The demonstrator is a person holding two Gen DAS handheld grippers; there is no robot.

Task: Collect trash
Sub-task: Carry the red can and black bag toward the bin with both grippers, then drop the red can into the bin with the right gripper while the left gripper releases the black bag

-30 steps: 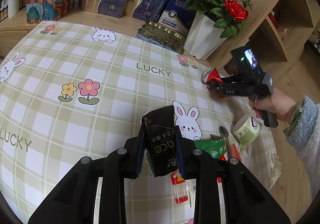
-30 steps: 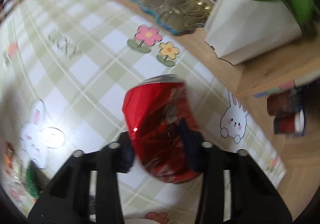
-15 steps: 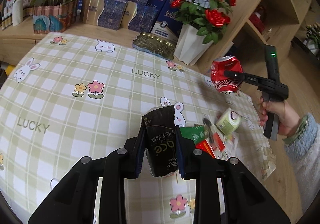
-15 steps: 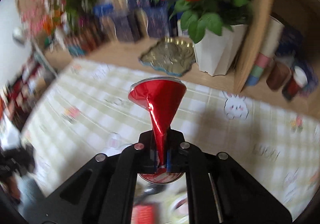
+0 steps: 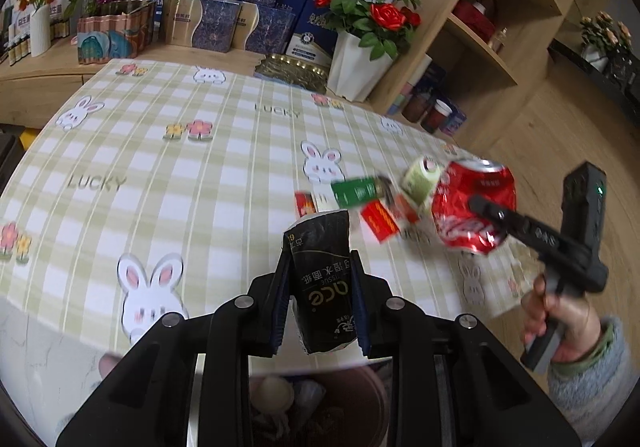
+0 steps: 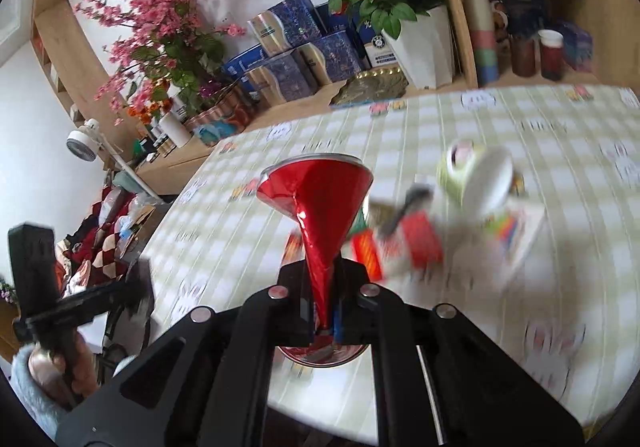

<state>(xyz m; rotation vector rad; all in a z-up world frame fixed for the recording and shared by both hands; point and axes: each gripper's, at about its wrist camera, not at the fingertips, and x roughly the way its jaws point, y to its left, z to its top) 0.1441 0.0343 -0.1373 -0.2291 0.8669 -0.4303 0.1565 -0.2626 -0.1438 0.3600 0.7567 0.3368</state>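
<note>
The table (image 5: 168, 175), under its green-checked cloth with rabbits and flowers, is my reference for everything. Against its far edge I see the wooden shelf unit (image 5: 496, 23), a row of blue and gold boxes (image 5: 224, 23), and a white pot of red roses (image 5: 360, 59) beside a gold tray (image 5: 292, 69). Below its near edge, right under my left claw, sits a brownish trash bin (image 5: 360, 403) with crumpled waste already inside. My left gripper (image 5: 320, 287) hangs over the near edge of the table, clamped on a black tissue pack (image 5: 324, 279) that stands upright between its pads. My right gripper (image 6: 322, 311) is off toward the table's right end, held by a hand in a grey sleeve (image 5: 560, 327); its pads are pressed nearly together on a red cola can (image 6: 316, 215), which is crushed flat at the waist and flares out above and below the grip, clear of the cloth. On the table near its right end lies the remaining litter: a small pale green roll (image 5: 422, 177), a green packet (image 5: 356, 191) and several red wrappers (image 5: 380, 223), close together and blurred in the right wrist view.
</note>
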